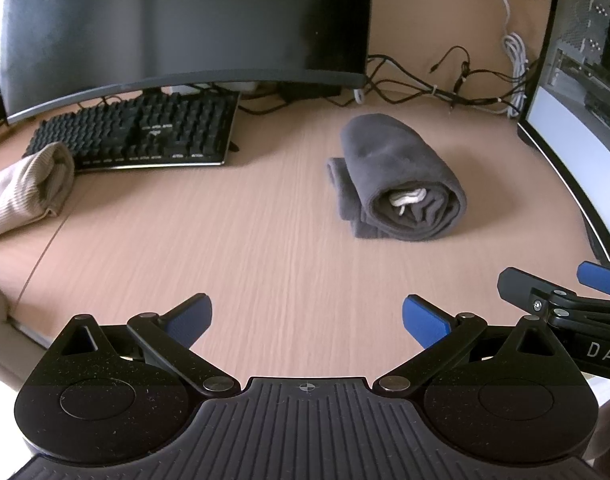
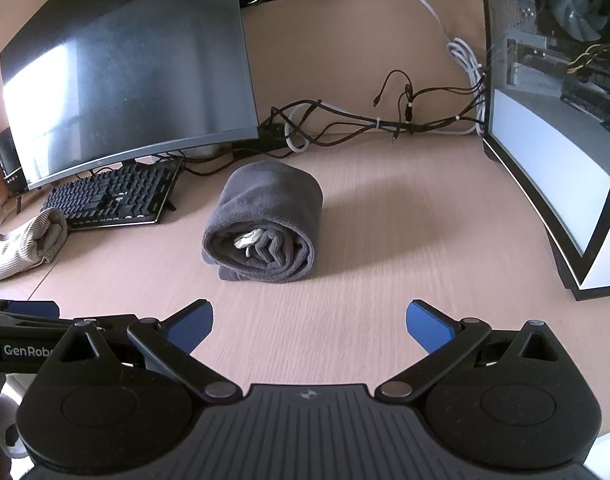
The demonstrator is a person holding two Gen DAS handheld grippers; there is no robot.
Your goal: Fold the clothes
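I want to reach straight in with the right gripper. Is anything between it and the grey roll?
Nothing visible. Only bare desk lies between the open right gripper and the grey roll. The keyboard and beige garment sit off to the left, the cables behind the roll.

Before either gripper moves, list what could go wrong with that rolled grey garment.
1. The rolled grey garment is only loosely wound, its white drawstring showing at the open end; a nudge could unroll it.
2. The beige ribbed garment lies against the keyboard; dragging it may snag keys.
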